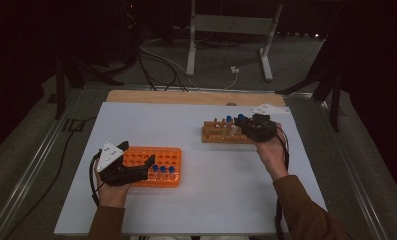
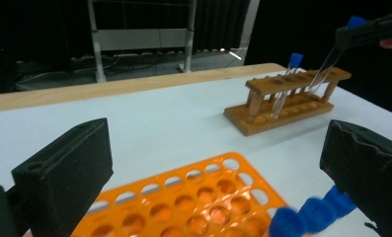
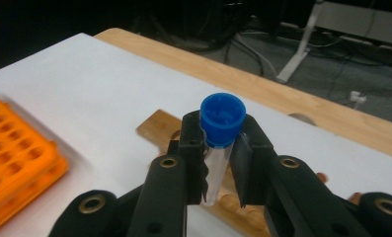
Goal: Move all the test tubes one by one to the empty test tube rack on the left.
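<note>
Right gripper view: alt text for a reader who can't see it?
The right claw is shut on a clear tube with a blue cap, held upright above a wooden rack on a white table. An orange rack sits at the left edge.

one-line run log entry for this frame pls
right gripper: shut on blue-capped tube, over wooden rack | left gripper: open, at orange rack
</note>
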A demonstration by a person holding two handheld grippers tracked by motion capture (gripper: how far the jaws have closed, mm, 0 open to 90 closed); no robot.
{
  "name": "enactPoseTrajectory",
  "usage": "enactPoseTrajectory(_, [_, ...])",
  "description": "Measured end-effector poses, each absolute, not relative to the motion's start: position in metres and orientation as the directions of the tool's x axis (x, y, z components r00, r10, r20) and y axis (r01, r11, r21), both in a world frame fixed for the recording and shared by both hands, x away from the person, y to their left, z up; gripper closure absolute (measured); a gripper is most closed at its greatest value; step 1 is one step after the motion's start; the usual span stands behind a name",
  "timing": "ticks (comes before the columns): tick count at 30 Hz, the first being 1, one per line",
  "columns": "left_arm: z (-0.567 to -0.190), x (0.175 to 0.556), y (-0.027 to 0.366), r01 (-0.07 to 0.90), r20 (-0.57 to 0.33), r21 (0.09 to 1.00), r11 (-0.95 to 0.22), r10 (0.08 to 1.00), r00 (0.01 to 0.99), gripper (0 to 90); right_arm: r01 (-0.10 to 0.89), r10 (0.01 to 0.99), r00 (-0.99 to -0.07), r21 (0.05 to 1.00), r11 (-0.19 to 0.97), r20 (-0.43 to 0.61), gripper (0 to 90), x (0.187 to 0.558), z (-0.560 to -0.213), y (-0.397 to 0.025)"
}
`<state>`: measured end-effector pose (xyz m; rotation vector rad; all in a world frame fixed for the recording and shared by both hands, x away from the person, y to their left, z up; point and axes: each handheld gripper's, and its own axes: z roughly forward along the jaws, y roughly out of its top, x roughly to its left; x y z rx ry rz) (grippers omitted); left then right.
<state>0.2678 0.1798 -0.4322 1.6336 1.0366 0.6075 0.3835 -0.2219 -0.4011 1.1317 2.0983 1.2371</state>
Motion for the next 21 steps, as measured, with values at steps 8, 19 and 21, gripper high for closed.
enactPoseTrajectory(8, [-0.423, 0.270, 0.167, 0.318, -0.091, 0.943, -0.095, 0.849, 0.521, 0.8, 0.420, 0.790, -0.611, 0.864, 0.278, 0.042, 77.1, 0.372, -0.399, -0.212])
enactPoseTrajectory(19, [-0.420, 0.274, 0.150, 0.326, -0.089, 0.939, -0.114, 0.832, 0.547, 0.9, 0.403, 0.732, -0.678, 0.865, 0.297, 0.064, 77.0, 0.357, -0.392, -0.192])
enactPoseTrajectory(21, [-0.420, 0.275, 0.145, 0.329, -0.084, 0.936, -0.127, 0.826, 0.558, 0.9, 0.403, 0.724, -0.686, 0.865, 0.299, 0.070, 77.0, 0.355, -0.390, -0.188])
